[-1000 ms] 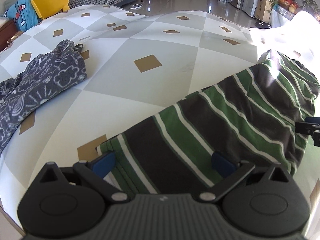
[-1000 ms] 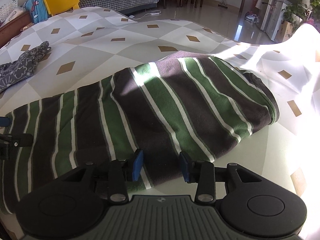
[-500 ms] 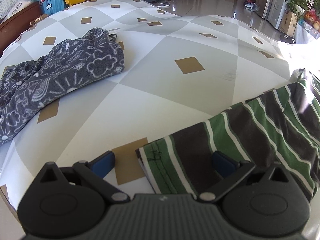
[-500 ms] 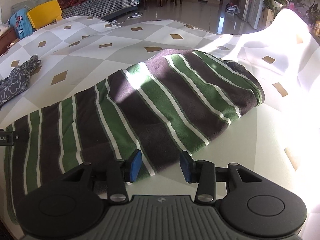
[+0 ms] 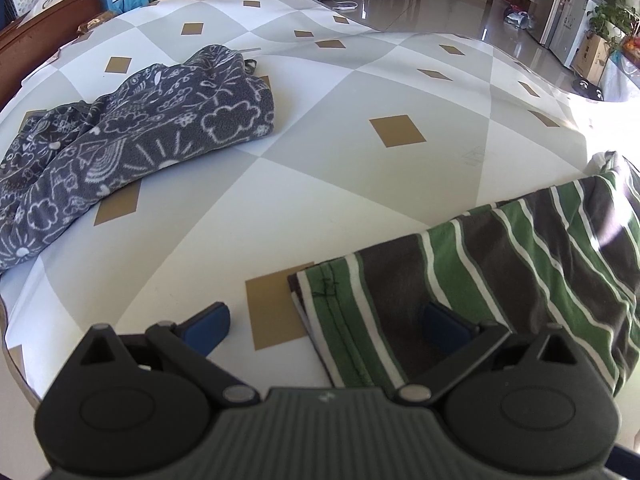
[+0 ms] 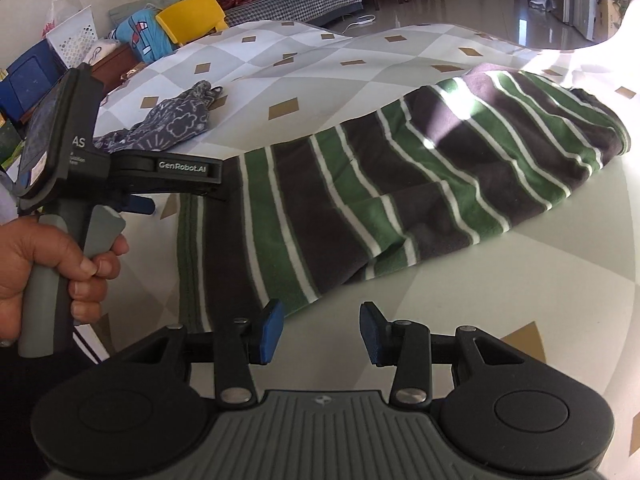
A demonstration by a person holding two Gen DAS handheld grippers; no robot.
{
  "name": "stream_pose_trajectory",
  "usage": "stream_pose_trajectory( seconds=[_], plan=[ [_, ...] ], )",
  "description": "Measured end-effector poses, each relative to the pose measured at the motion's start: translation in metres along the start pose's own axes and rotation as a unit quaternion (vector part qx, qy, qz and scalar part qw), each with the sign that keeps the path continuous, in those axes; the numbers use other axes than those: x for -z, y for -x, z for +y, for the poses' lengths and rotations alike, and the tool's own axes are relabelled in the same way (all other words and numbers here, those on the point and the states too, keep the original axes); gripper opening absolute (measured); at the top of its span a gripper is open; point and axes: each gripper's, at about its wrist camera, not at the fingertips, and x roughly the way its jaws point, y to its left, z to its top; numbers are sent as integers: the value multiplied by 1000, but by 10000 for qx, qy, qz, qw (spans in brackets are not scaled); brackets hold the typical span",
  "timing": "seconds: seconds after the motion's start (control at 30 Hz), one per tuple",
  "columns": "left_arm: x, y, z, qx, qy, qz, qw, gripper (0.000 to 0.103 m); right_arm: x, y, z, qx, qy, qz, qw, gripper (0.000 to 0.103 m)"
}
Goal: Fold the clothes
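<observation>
Nearest the right wrist camera: right gripper [image 6: 322, 336], blue pads apart, nothing between them, held above bare tablecloth [image 6: 500, 280] just short of the garment's near edge. 
Beyond it: striped garment [image 6: 400, 184], green, dark grey and white, lying across the cloth, far end bunched in sunlight. 
At its hemmed corner: left gripper [image 5: 326, 326], fingers spread wide; one pad over the stripes, the other over the cloth; the corner [image 5: 316, 284] lies between them, ungripped. A hand [image 6: 44, 264] grasps this gripper's handle. 
Farther left: grey patterned fleece [image 5: 132, 140], crumpled, well apart from the stripes. 
Beyond the table: yellow chair [image 6: 188, 20].
</observation>
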Motion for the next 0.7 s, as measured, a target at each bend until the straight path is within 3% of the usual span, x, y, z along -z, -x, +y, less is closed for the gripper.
stream_pose_trajectory(
  seconds=[0.23, 0.63, 0.7],
  plan=[
    [8, 13, -7, 211, -101, -91, 9997, 103, 19, -18, 6, -837, -840, 308, 9925, 39],
    [11, 37, -1, 380, -121, -289, 9988, 103, 28, -44, 8, -1424, -1916, 201, 9709, 39],
    [11, 40, 2, 385, -94, -311, 9987, 103, 29, -47, 12, -1353, -1930, 176, 9717, 27]
  ],
)
